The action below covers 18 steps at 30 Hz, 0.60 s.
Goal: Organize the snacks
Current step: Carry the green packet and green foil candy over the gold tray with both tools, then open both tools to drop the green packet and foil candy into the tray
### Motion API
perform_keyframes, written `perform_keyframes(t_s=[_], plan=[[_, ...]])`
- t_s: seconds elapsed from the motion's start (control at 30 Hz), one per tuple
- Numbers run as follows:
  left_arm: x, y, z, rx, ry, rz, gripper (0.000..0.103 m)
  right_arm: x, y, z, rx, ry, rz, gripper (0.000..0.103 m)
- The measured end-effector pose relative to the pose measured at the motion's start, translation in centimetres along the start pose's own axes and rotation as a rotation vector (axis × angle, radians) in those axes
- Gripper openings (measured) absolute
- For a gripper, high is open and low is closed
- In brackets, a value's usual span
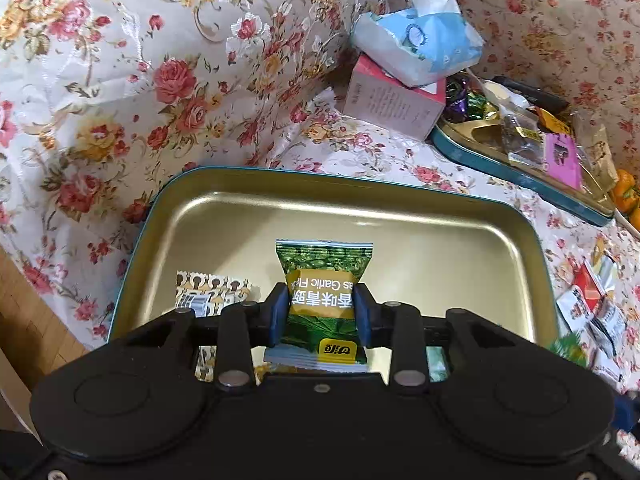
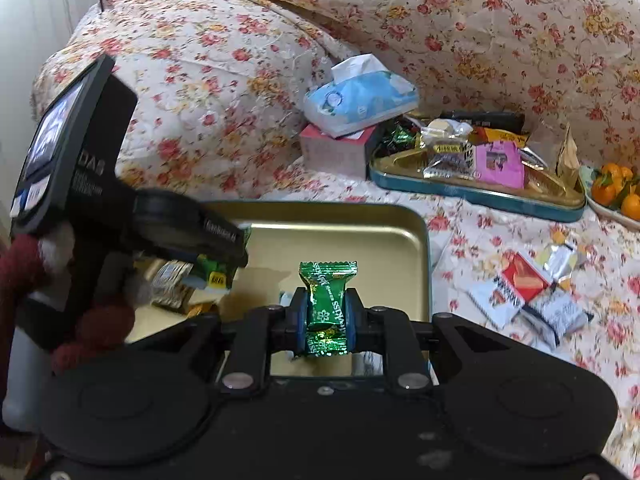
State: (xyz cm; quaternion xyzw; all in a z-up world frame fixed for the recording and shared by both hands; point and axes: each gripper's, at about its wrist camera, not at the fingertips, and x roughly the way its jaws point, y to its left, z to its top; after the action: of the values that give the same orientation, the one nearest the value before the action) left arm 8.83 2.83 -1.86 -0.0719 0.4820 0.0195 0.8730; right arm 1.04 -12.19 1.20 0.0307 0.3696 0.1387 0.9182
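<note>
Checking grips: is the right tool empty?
No, the right tool is shut on a green foil candy above the gold tray.

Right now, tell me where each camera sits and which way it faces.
Left wrist: sits on the left tool, looking down into the gold tin; its fingers pinch a green pea packet.
Right wrist: sits on the right tool, facing the same tin and the sofa; its fingers pinch a green candy; the left tool and a dark red sleeve show.
Shared: the tin, the tissue pack, the far snack tray.
</note>
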Motion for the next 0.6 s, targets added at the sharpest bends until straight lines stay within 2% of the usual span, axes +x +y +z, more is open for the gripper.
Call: perform_keyframes(t_s=[0.6], plan=[[-0.6, 1.8, -0.5, -0.015, -0.063, -0.071, 0.044, 3.8, -0.8, 2.6, 0.003, -0.003, -0.073, 0.02]])
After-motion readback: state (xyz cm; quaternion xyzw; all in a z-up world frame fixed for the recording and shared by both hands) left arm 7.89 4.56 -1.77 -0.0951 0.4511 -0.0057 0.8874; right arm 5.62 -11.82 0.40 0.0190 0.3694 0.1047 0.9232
